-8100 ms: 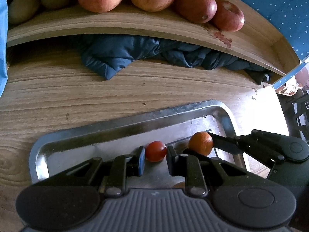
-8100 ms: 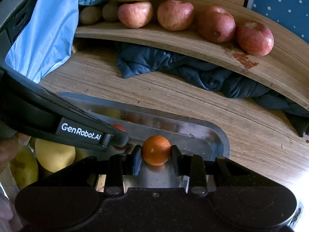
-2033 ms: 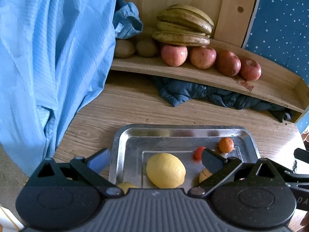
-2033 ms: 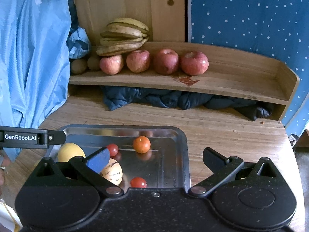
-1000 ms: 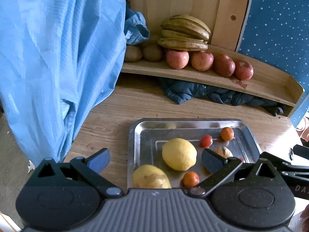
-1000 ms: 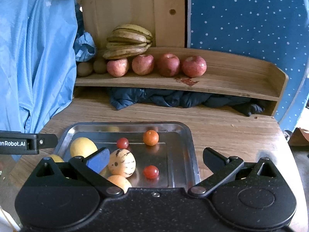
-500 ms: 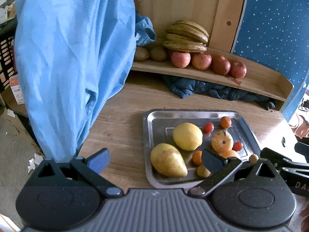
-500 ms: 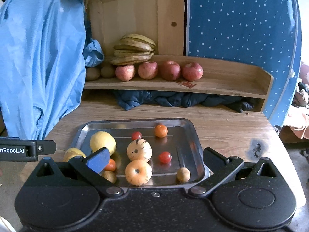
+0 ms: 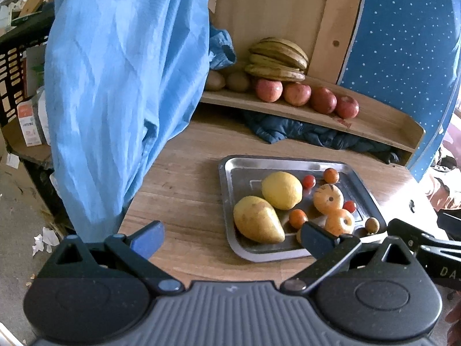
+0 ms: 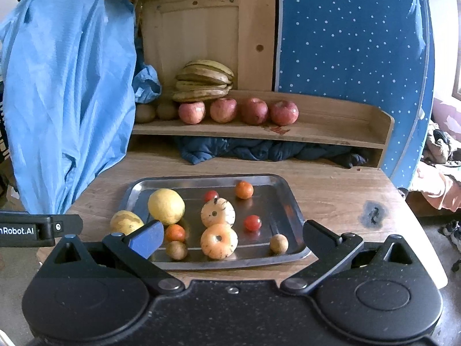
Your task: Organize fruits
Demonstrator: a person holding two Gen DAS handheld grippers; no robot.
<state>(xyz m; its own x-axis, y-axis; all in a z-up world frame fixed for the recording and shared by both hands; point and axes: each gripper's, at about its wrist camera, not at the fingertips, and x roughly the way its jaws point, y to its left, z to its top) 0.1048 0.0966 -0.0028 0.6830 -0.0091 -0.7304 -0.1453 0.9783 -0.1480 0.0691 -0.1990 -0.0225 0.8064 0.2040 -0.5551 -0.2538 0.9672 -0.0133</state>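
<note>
Holding both grippers wide above a loaded tray

Hovering at the lower edge of each frame, the left gripper (image 9: pixel 230 239) and the right gripper (image 10: pixel 230 239) both have their fingers spread wide with nothing between them. The metal tray (image 10: pixel 291 201) sits at the centre of the right wrist view on the wooden table (image 10: pixel 340 199), and right of centre in the left wrist view (image 9: pixel 227 190).

On the tray, a large lemon (image 10: pixel 166 206) lies at the left, with a yellow pear (image 10: pixel 126 222) just below-left of it at the tray's edge. Two pale striped round fruits (image 10: pixel 217 212) sit one below the other in the middle. A small orange (image 10: pixel 244 189) and a cherry tomato (image 10: pixel 211 195) lie toward the far rim; another tomato (image 10: pixel 252 222) lies right of centre. Two small brown fruits (image 10: pixel 278 243) rest near the front rim.

In the upper centre of the frame, a wooden shelf (image 10: pixel 331 132) carries four red apples (image 10: pixel 223 110) in a row, with bananas (image 10: pixel 204 80) stacked above their left end. Dark cloth (image 10: pixel 259 150) is bunched under the shelf, and a light blue garment (image 10: pixel 66 86) hangs at the left.
</note>
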